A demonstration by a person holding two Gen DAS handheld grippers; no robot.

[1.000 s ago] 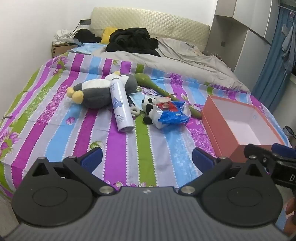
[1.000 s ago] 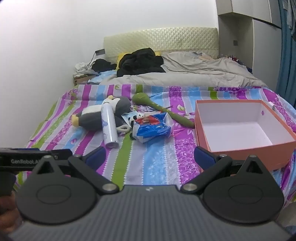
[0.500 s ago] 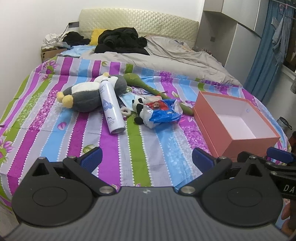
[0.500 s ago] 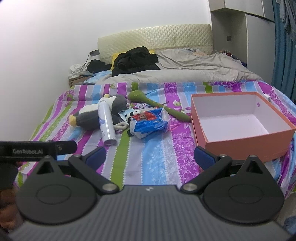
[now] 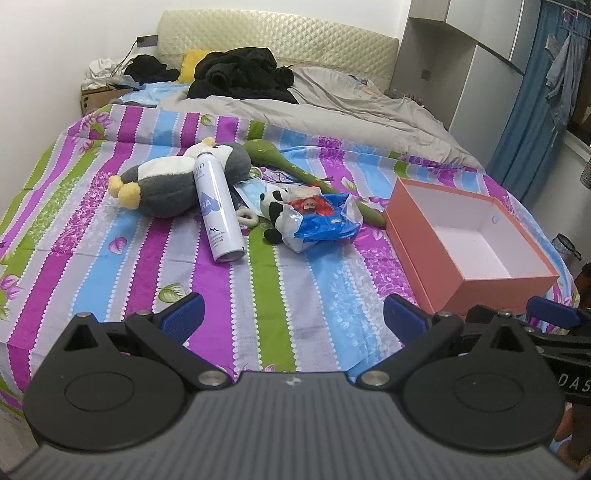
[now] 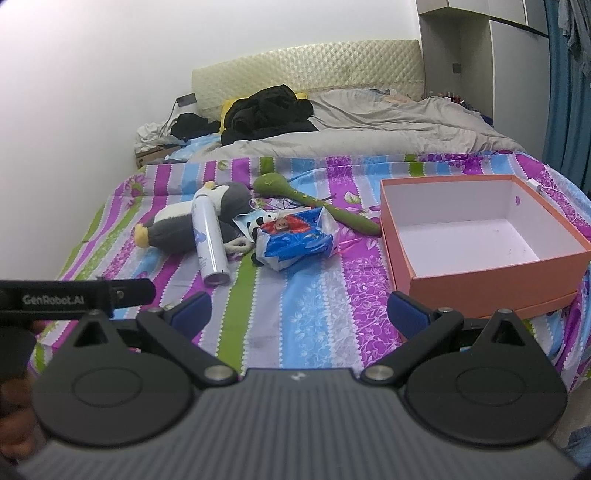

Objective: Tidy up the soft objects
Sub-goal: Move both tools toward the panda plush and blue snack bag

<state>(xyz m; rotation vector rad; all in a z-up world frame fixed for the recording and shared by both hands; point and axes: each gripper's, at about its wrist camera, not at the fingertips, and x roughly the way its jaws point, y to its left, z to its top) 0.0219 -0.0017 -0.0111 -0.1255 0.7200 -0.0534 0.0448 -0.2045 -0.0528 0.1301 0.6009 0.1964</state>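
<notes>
The near edge of the bed (image 5: 122,280) lies bare, giving open passage up to the clutter. Mid-bed, a spray can (image 5: 218,210) leans across the penguin plush (image 5: 166,184), the blue bag (image 5: 325,221) covers the panda plush (image 5: 272,206), and the open box (image 5: 469,273) blocks the right edge.

Left gripper (image 5: 291,317) and right gripper (image 6: 299,314) look alike: ribbed dark grey body, matte black linkage arms with round discs and silver screws, blue fingertip pads (image 5: 183,316). White "GenRobot.AI" lettering marks a black side bar.

A white spray can (image 5: 218,210) lies near the bed's left edge; black clothes (image 5: 240,74) and a grey duvet (image 5: 332,107) lie at the headboard (image 5: 277,35)
</notes>
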